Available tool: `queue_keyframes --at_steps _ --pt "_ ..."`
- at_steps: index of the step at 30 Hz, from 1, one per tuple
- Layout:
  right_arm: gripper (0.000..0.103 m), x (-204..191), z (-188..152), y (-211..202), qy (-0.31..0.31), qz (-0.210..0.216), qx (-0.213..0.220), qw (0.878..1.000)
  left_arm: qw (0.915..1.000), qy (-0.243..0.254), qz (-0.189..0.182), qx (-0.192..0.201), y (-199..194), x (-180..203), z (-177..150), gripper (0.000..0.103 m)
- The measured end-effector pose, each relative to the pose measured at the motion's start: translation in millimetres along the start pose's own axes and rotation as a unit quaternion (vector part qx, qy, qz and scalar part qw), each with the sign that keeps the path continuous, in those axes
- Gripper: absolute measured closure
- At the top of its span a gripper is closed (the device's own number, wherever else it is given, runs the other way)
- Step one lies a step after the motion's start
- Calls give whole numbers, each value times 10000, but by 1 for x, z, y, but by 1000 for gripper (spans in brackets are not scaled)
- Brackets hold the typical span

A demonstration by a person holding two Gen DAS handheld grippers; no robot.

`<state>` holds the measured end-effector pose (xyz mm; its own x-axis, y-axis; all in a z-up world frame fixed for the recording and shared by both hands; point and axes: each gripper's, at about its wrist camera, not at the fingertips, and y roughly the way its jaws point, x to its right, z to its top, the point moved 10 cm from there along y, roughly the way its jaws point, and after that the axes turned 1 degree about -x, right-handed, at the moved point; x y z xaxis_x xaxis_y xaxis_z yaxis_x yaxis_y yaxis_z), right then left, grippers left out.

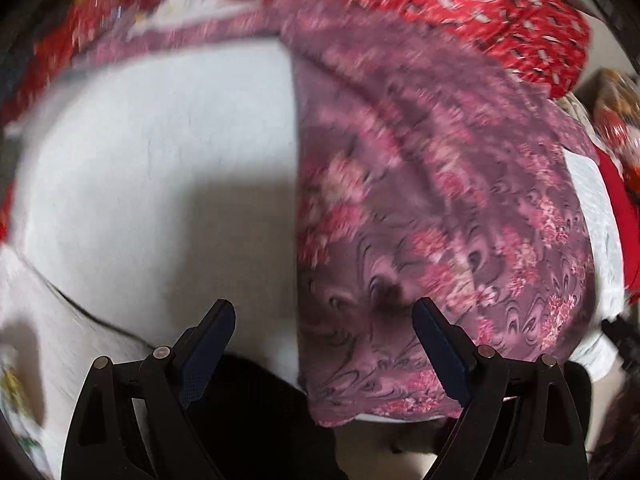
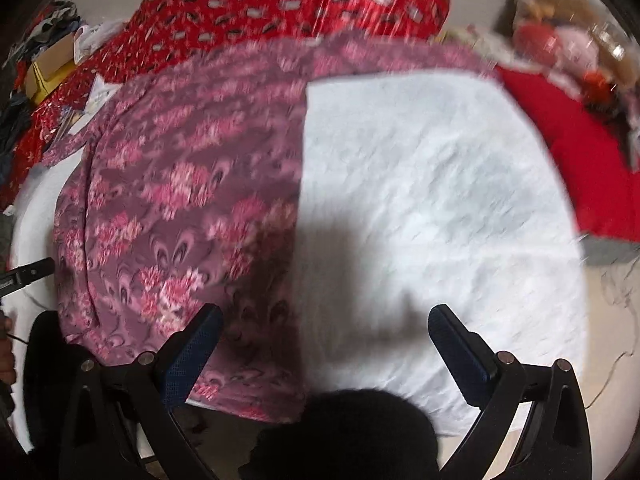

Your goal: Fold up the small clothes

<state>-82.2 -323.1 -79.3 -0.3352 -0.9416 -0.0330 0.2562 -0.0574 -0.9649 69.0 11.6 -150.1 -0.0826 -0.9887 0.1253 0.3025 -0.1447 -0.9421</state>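
Observation:
A mauve garment with pink flower print (image 1: 440, 208) lies flat on a white padded surface (image 1: 160, 168), with a straight folded edge down its left side in the left wrist view. In the right wrist view the same garment (image 2: 180, 200) covers the left half of the white surface (image 2: 440, 200). My left gripper (image 1: 324, 316) is open and empty, above the garment's near left edge. My right gripper (image 2: 326, 320) is open and empty, above the garment's near right edge. Both views are motion-blurred.
A red patterned cloth (image 2: 300, 0) lies beyond the garment, also in the left wrist view (image 1: 480, 8). A plain red cloth (image 2: 580, 152) and soft toys (image 2: 560, 40) sit at the right. A yellow box (image 2: 48, 68) and clutter are at the far left.

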Motion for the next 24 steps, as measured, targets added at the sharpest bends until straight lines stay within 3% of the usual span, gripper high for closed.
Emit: queue_keyframes --at_steps 2,3,5,7,8,9,12,16,17,20,22,24 --pt "6 -9 -9 15 -64 225 -206 9995 9992 -103 -185 -344 14 2 -8 22" --pt "15 -16 -15 20 -91 327 -388 9987 9983 -125 -276 -493 19 5 -11 37" --pt "26 -28 -23 30 -246 416 -597 9970 9947 -222 -596 -813 29 11 -19 56" --pt "41 -37 -22 26 -537 290 -433 9972 9941 -344 -722 -728 27 10 -16 66" --pt "77 -39 -21 22 -564 354 -394 9970 9937 -329 -786 -734 25 10 -15 82" --pt "97 -41 -18 17 -530 598 -352 9962 9927 -333 -889 -749 22 9 -15 94" --pt "99 -41 -3 -7 -188 1335 -63 9909 9886 -527 -1190 -753 5 5 -11 94" --pt "99 -36 2 -15 -193 1350 49 9906 9894 -371 -1180 -767 -13 16 -14 93" --pt "98 -34 1 -11 -203 1296 -5 9914 9906 -273 -1092 -774 -17 21 -15 90" --pt "93 -35 -4 -4 -23 1286 -171 9915 9930 -134 -963 -667 -28 38 -19 65" --pt "88 -33 -11 2 13 1262 -279 9916 9947 -97 -858 -565 -38 49 -22 60" --pt "73 -31 -16 5 -7 1191 -312 9924 9960 -10 -776 -443 -49 60 -27 52"
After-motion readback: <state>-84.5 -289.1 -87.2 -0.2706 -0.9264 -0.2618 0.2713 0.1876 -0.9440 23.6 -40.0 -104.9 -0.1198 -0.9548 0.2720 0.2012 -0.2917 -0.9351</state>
